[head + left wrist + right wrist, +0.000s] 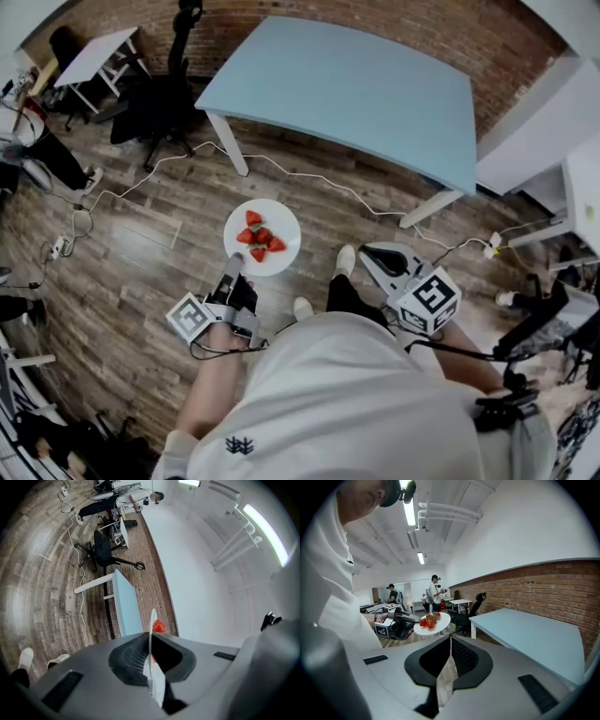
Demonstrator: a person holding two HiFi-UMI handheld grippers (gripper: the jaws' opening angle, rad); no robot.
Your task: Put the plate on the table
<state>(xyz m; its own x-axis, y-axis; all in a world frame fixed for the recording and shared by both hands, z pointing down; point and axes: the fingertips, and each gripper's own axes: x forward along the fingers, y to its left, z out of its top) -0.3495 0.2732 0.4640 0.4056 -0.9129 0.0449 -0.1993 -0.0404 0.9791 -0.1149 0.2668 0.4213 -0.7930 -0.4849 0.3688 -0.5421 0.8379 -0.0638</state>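
Observation:
A white plate (277, 262) carrying cut strawberries (260, 238) hangs level above the wooden floor, short of the light-blue table (356, 84). My left gripper (232, 269) is shut on the plate's near rim. In the left gripper view the plate (152, 620) stands edge-on between the jaws, with the strawberries (159, 627) just past it and the table (126, 604) beyond. My right gripper (373, 255) is shut with nothing in it, to the right of the plate and apart from it. The right gripper view shows the plate (440, 622), the left gripper (404, 617) and the table (534, 634).
A white cable (309, 178) trails over the floor under the table's near edge. A black office chair (155, 103) stands left of the table, a small white desk (94, 52) behind it. The person's shoes (323, 281) are below the plate. People stand far back (433, 592).

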